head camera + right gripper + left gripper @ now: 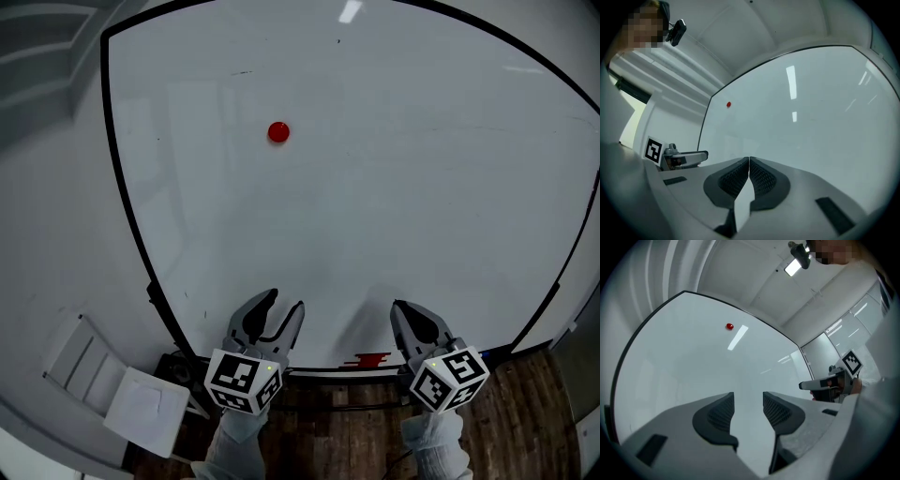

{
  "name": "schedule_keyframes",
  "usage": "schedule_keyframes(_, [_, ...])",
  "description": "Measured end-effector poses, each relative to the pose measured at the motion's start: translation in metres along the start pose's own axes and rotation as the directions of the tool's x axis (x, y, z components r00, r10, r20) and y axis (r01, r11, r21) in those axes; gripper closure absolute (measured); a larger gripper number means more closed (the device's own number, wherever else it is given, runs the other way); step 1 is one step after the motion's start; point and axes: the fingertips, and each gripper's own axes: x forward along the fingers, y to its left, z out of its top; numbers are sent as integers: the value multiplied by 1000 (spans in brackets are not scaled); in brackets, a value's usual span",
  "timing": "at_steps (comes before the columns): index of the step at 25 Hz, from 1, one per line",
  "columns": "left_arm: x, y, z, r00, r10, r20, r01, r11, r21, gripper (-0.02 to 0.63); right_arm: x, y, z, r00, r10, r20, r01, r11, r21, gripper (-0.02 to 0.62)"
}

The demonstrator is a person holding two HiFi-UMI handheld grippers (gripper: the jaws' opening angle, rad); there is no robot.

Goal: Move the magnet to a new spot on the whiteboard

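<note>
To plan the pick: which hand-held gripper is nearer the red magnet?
Left. The left hand-held gripper is almost straight below the red magnet; the right hand-held gripper is below and further right.

- The magnet (278, 132): plain red, at 11 o'clock from the board's centre.
- The whiteboard (394, 216): white face with a thin black border. A small red marking (372, 359) sits on the lower edge at 6 o'clock.
- The left gripper (286, 300) and right gripper (399, 306): grey bodies.
- Their pads (721, 414): black, with a fine cross-hatch pattern.
- Each cube (244, 380): white, with black square markers.
- The floor (356, 431): dark brown wood planks, at 6 o'clock.
- The sleeves (239, 445): pale grey.
</note>
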Motion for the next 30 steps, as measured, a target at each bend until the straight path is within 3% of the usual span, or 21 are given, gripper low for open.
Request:
schedule_keyframes(9, [26,23,67,994,13,107,-27,991,127,417,42,11,60,993,91,73,-88,995,-51,568])
schedule_keyframes(23, [60,62,174,951,49,306,-141,948,285,417,73,7,131,977,85,195,-45,979,-199,568])
schedule_keyframes(30, [79,66,205,935,48,351,-174,925,337,417,80,7,162,965,86,249,-14,961,-276,568])
